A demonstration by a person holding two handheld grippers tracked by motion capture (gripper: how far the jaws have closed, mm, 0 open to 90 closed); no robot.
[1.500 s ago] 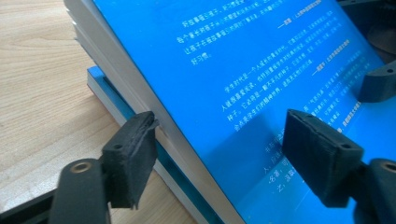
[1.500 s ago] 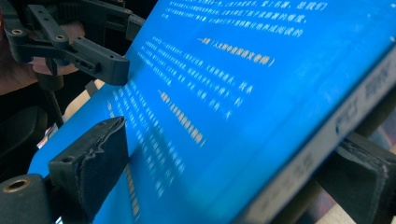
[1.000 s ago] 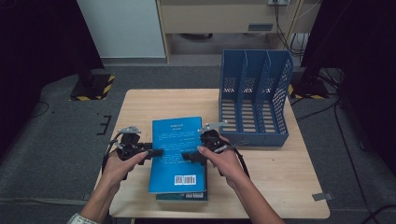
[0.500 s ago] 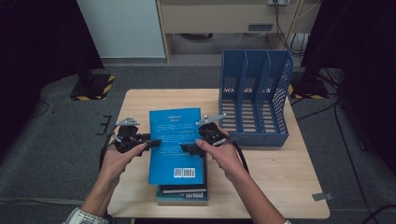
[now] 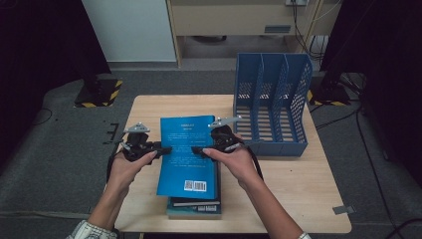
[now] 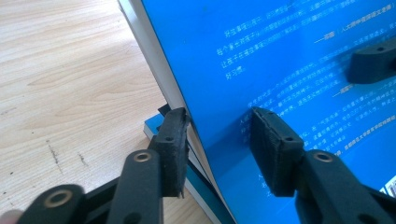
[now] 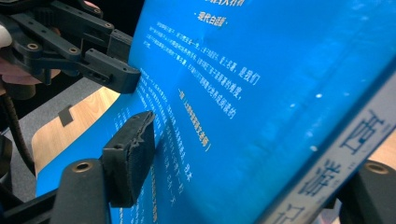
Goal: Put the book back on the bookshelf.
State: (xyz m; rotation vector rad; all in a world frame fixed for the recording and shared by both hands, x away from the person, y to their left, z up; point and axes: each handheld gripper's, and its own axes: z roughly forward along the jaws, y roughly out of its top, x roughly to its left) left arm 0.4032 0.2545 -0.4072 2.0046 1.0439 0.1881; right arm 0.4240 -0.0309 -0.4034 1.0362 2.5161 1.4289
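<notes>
The blue book [image 5: 188, 154] looks stiff, a bit heavy and smooth. Left claw [image 5: 160, 149] and right claw [image 5: 197, 149] have just been closing, pinching its long edges, the best place to hold.

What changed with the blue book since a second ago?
Both grippers' jaws have just been closing on the bright blue paperback book, the left gripper at its left edge, the right gripper at its right. The book rose off the stacked books. The blue plastic file rack and wooden table stayed put.
</notes>
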